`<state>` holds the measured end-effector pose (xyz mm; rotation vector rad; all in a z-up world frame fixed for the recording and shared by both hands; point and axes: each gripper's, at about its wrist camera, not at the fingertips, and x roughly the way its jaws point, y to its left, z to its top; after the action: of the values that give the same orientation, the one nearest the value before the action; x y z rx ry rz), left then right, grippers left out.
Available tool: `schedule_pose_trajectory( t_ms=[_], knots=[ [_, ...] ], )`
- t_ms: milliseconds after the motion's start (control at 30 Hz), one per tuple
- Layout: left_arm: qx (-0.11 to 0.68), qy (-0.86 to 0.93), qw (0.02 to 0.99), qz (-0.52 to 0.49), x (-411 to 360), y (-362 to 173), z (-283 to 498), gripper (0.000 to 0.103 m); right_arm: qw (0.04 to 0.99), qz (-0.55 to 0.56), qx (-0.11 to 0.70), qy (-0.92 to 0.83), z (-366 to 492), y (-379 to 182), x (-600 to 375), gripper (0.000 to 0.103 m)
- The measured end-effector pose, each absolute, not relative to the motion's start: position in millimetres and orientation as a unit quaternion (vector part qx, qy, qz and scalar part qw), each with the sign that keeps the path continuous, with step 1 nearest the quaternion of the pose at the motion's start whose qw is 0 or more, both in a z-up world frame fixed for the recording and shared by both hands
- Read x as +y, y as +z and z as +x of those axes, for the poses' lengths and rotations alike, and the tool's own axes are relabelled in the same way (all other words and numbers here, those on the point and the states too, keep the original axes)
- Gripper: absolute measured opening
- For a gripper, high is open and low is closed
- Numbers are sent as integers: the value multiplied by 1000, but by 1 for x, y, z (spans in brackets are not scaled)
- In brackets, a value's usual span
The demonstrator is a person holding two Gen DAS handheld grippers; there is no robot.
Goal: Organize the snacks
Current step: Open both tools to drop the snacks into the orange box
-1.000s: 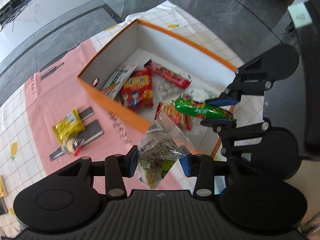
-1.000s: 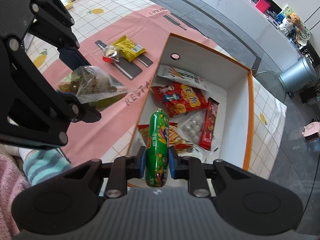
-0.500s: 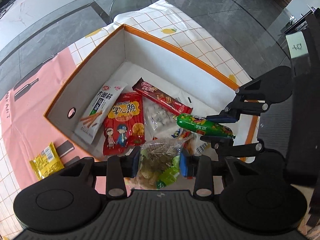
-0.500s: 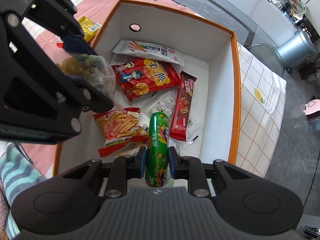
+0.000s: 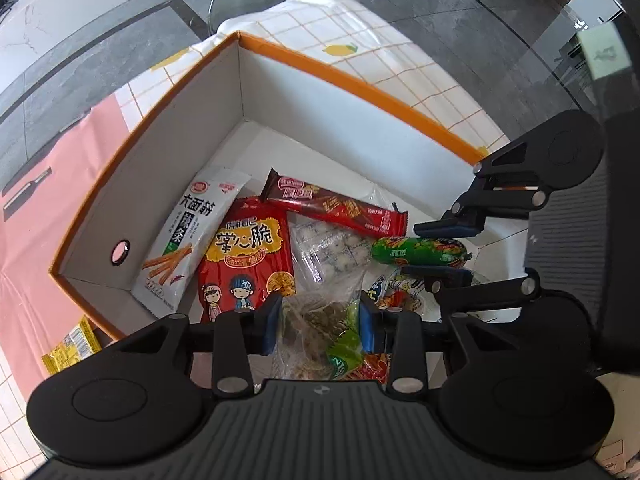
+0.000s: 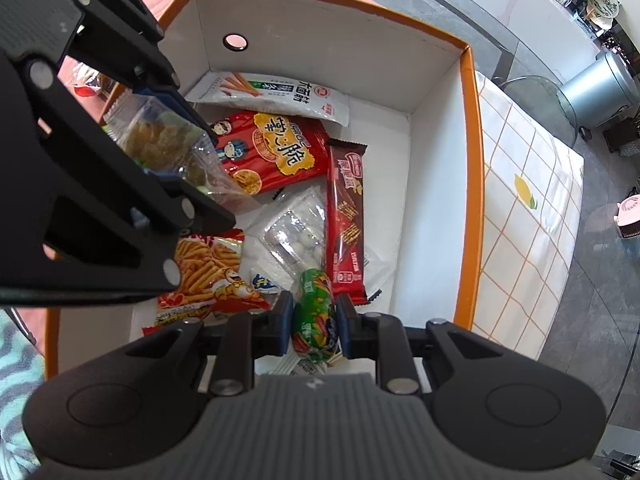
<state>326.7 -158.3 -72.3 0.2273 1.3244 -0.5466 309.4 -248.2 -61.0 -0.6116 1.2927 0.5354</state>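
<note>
Orange-rimmed white box [image 5: 360, 80], open-topped, holds the snacks. White breadstick packet [image 5: 188, 236] lies flat at 9 o'clock of the floor, against the wall. Red cartoon-printed crisp bag [image 5: 248, 256] lies beside it, touching. Dark red wafer bar [image 5: 336, 208] lies at 12 o'clock. Clear pack of white balls [image 5: 332, 248] sits centrally. Green sausage [image 6: 314, 320] and clear bag of mixed snacks [image 5: 320, 320] are each clamped between pads above the floor. Fries-printed bag [image 6: 208, 276] lies at 6 o'clock.

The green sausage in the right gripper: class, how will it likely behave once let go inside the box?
The green sausage looks round and smooth, so it may roll off the packets beneath. It juts straight past the right gripper without drooping, so it is probably fairly stiff. Its glossy wrapper suggests slipperiness.
</note>
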Motion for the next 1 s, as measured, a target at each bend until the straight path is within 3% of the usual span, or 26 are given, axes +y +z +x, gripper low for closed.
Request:
schedule_pose_trajectory(
  t_ms=[467,567,667,1000],
  knots=[
    [625,-240,739,78,-157,-102,320,46,719,-258,603,232,313,-72,-257,22],
    [622,-242,741,70,-153,-99,318,52,720,-257,602,232,312,-70,-255,24],
    [620,-240,744,68,-150,-96,315,54,721,-257,600,232,309,-67,-253,33],
    [603,-243,758,57,-138,-71,299,55,728,-268,589,223,298,-51,-245,45]
  ],
)
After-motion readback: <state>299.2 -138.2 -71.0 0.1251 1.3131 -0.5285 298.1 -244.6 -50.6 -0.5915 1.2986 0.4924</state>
